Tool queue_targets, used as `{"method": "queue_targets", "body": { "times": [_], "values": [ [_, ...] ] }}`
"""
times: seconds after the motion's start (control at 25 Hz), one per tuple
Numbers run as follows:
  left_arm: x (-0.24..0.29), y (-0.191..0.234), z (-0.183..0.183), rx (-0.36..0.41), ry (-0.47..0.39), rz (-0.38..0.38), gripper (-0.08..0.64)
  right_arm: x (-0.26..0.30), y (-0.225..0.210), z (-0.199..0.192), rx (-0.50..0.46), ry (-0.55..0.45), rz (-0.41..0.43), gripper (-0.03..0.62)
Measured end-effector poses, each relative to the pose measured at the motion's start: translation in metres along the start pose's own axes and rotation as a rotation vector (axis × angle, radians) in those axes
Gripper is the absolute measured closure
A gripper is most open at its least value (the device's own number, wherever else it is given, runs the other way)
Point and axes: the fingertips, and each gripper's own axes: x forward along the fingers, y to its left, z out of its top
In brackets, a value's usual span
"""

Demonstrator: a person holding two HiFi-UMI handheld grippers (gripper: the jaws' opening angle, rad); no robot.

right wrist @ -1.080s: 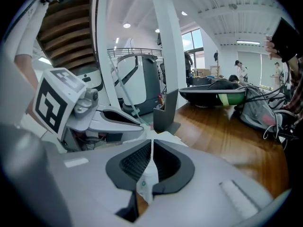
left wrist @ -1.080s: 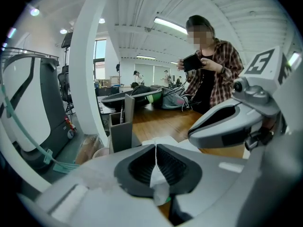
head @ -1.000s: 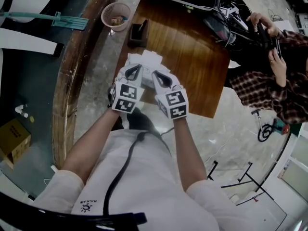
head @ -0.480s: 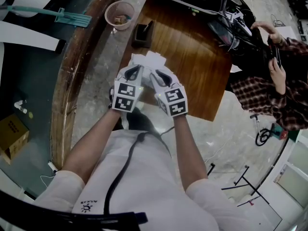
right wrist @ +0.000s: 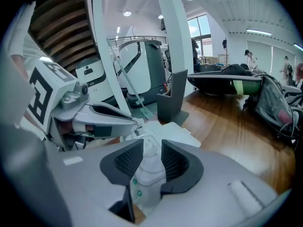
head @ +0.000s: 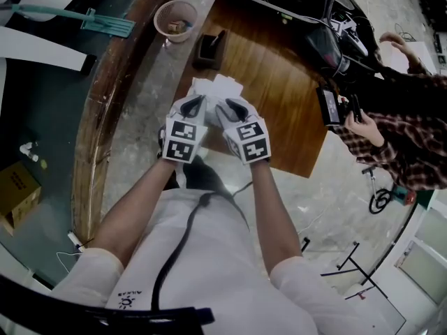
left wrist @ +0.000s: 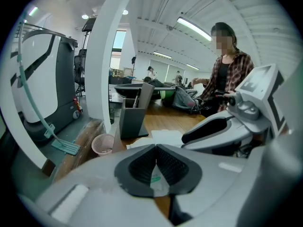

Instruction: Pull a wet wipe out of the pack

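"Right gripper view first; is a wipe out yet?"

"Seemingly not; the right gripper is opening its jaws, loose around the top of the pack; the left gripper pinches the pack at the table edge; grabbing and pulling remain."
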Motion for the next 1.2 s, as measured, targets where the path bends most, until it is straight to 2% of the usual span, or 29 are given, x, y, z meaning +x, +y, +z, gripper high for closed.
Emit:
{"method": "queue_targets", "body": {
  "times": [0.4, 0.64, 1.2],
  "values": [
    [-0.001, 0.0, -0.001, 0.002, 0.0, 0.0, 0.554, 0.009, -0.002, -0.007, -0.026, 0.065, 0.003, 0.494],
    [-0.002, 0.0, 0.0, 0.003, -0.004, -0.002, 0.554, 0.009, 0.0, -0.008, -0.056, 0.083, 0.001, 0.563],
    [-0.007, -0.004, 0.004, 0.012, -0.01, -0.028, 0.532, -0.008, 0.002, 0.015, -0.041, -0.012, -0.022, 0.58]
  ]
}}
